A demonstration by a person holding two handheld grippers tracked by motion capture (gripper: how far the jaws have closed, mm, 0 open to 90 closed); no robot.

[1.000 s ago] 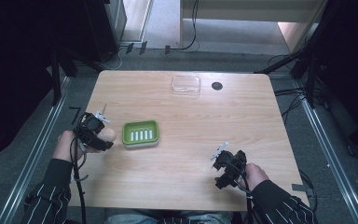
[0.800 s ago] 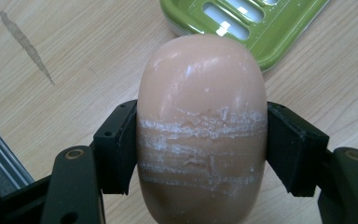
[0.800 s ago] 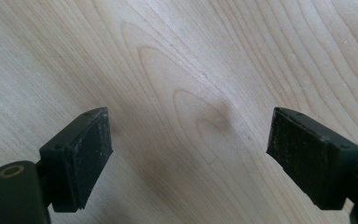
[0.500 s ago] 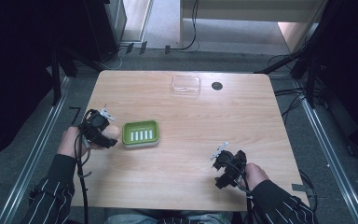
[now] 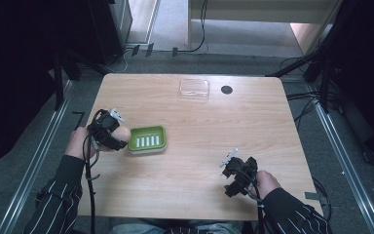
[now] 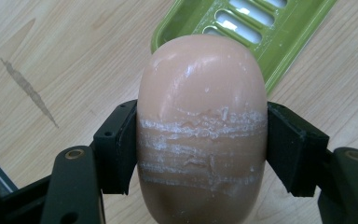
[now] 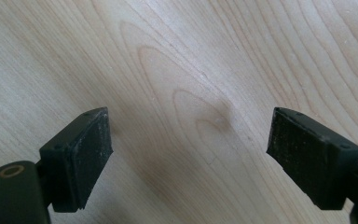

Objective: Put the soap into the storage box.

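Soap (image 6: 201,126), pinched across its scuffed middle by the left gripper (image 6: 200,144) just beside the green dish (image 5: 147,140) at its 9 o'clock, could squirt free if squeezed harder on that slick curve, while the right gripper (image 7: 191,154) hangs open, empty, over bare table (image 5: 209,117).

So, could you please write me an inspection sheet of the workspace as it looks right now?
Surface: light wooden table with a round dark cable hole near the far edge.
Job's things: peach soap bar with white scrape marks; green slotted soap dish, nothing in it.
Clutter: clear plastic lid or tray at the far edge.
Grippers: left gripper clamps the soap beside the dish; right gripper open over bare wood.
Cables: one trails from each gripper; more lie on the floor beyond the table.
Surroundings: grey floor, dark stands, metal rails at both sides.
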